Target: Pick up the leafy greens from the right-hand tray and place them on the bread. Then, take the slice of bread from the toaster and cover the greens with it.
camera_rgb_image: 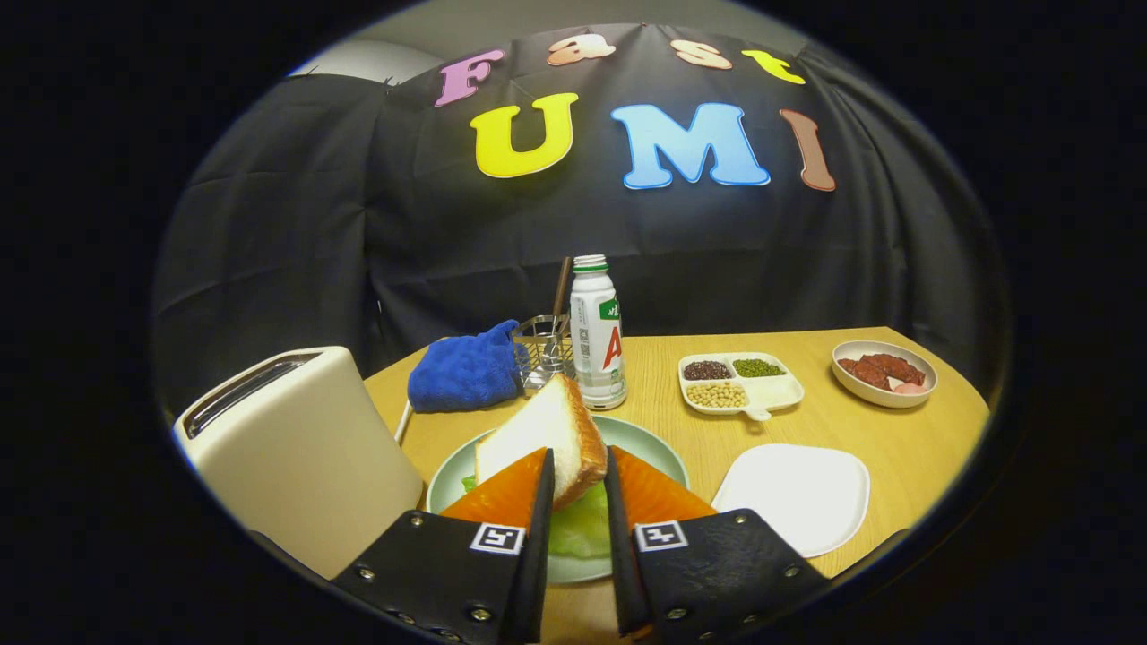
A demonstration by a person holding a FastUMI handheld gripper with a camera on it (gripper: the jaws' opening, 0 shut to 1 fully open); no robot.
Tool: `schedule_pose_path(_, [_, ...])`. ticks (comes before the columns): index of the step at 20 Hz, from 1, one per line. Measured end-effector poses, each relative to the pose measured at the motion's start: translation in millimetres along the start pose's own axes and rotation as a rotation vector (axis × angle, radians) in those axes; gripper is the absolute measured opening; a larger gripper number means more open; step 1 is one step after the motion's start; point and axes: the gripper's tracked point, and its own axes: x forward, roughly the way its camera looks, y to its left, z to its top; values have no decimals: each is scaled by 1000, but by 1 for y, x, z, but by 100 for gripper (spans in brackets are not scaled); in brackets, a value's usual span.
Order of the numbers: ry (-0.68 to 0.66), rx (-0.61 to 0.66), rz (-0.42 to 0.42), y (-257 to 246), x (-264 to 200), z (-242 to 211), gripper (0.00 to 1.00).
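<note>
I see my claw (579, 488) narrowed to a slim gap, both fingers (543, 502) pressing the sides of a slice of white bread with a brown crust (538, 430). The slice stands tilted on edge between the tips, over the pale green round plate (645, 443). Beneath it, light green leafy greens (578, 528) lie on that plate, just ahead of and between my fingers. The cream two-slot toaster (296, 439) stands to the left, close beside the plate. The white square tray (793, 493) sits bare to the right. Beyond the plate stands a white bottle with a green cap (597, 336).
</note>
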Motion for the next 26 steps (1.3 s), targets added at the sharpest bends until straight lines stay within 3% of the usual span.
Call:
schedule_pose_path(2, [-16,-37,-18,-6,-2,3,45])
schedule_pose_path(3, [-23,-44,-16,-7,-3,3,47])
schedule_pose_path(8, [-111,-69,-7,-19,-24,25,47])
schedule_pose_path(13, [-197,-89,-58,-50,-53,45,47])
schedule_pose_path(26, [-232,-80,-153,-130,-72,47,47])
